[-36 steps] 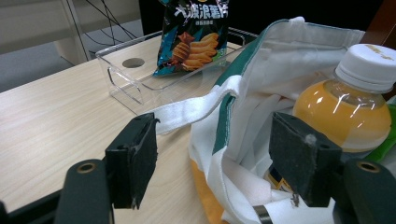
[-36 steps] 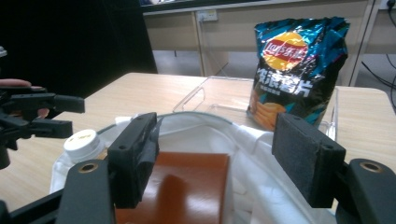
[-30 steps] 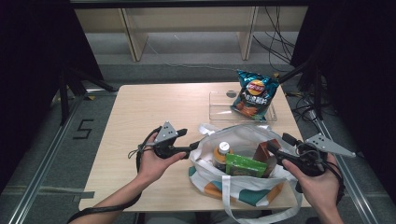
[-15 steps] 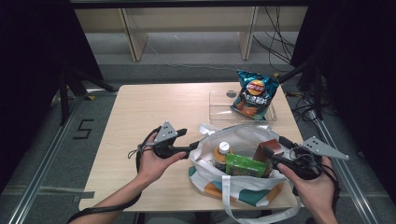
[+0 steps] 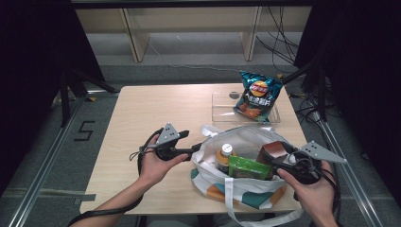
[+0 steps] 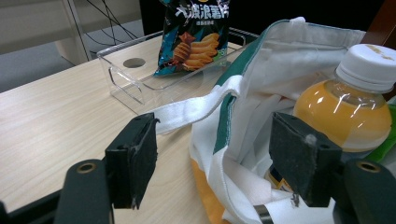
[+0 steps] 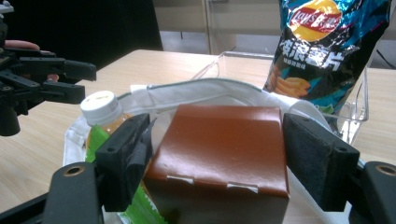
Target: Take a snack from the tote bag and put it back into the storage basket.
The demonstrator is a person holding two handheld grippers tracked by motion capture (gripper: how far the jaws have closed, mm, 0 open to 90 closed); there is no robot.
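Wooden table [image 5: 156, 109], right tongs [image 7: 219, 154] parted around brown box [image 7: 219, 158], left tongs [image 6: 219, 163] parted at bag rim [image 6: 205, 105]

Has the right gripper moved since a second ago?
Yes. The right gripper slid left toward the bottle in the tote bag; its jaws have just been opening, flanking the brown box.

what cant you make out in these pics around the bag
- Lower part of the brown box: hidden inside the tote bag in the high view, cut by the bottom edge in the right gripper view.
- Orange drink bottle: label hidden by the bag.
- Green packet: print too small in the high view.
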